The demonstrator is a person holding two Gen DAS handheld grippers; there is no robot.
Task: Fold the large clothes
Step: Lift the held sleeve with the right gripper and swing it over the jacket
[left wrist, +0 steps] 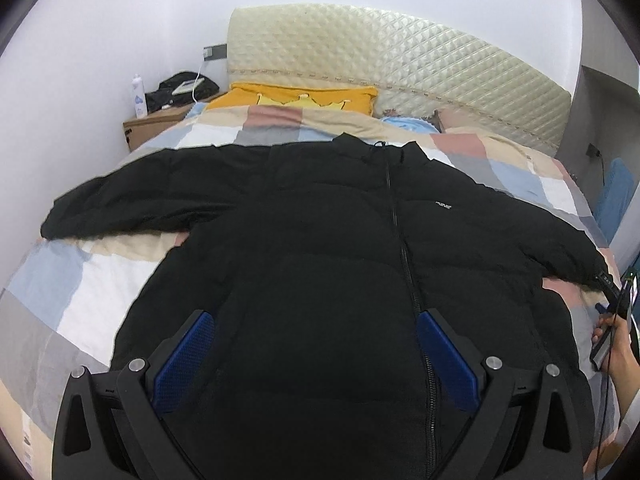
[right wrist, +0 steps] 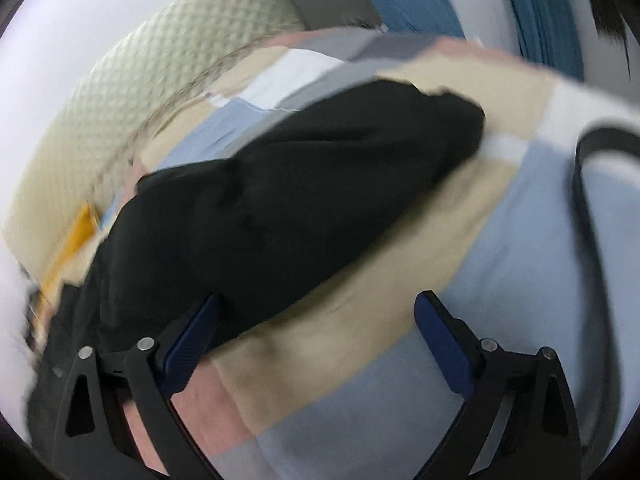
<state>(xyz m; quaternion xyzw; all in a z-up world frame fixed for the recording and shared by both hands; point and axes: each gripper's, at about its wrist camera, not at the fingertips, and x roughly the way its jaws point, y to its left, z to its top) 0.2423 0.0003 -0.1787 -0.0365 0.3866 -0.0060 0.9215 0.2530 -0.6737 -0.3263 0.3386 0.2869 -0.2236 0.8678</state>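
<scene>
A black puffer jacket (left wrist: pixel 328 248) lies flat and zipped on the bed, front up, collar toward the headboard, both sleeves spread out sideways. My left gripper (left wrist: pixel 314 320) is open and empty, hovering over the jacket's lower front near the zipper (left wrist: pixel 404 248). My right gripper (right wrist: pixel 316 304) is open and empty, over the bed beside the jacket's right sleeve (right wrist: pixel 300 176), its left finger (right wrist: pixel 192 336) at the sleeve's edge. The right wrist view is blurred. The right gripper also shows at the right edge of the left wrist view (left wrist: pixel 612 300), near the sleeve's cuff.
The bed has a patchwork duvet (left wrist: pixel 80 280) in blue, white, beige and pink. A quilted cream headboard (left wrist: pixel 400 64) and a yellow pillow (left wrist: pixel 304 98) are at the far end. A nightstand (left wrist: pixel 156 124) with a bottle and black bag stands at the far left. Blue fabric (right wrist: pixel 540 12) lies beyond the bed.
</scene>
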